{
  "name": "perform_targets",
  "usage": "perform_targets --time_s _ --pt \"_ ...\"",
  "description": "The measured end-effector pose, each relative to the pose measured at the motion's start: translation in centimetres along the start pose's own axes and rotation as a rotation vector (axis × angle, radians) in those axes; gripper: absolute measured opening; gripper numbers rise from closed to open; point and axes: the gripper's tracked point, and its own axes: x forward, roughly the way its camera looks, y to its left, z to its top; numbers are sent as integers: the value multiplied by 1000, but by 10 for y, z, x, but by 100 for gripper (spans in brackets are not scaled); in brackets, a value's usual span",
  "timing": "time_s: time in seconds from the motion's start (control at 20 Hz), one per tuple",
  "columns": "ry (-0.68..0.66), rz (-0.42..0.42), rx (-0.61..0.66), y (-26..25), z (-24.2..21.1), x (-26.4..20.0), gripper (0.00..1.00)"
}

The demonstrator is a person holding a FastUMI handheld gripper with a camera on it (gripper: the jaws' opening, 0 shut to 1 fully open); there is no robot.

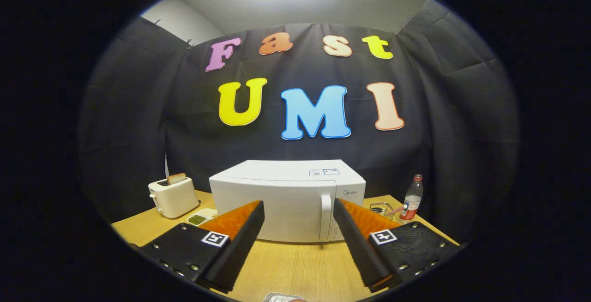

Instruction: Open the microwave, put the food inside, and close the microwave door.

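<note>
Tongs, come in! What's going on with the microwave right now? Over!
Tongs open, holding nothing. Microwave just ahead, door shut, handle near the right finger. Toaster and bottle off to the sides, path clear.

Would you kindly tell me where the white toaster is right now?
In the gripper view, the white toaster stands on the wooden table, left of the closed white microwave and beyond the open hand-held gripper, with a small dish of greens just before it.
</note>
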Motion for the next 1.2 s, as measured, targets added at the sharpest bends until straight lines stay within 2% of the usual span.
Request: perform_targets --time_s 0.1,0.4,0.9,1.2 --pt "-30 -30 -4 -6 7 -14 99" --pt "-67 -3 24 7 22 -32 99" --pt "-86 13 41 18 33 -30 99" --pt "-75 33 12 26 24 -21 99"
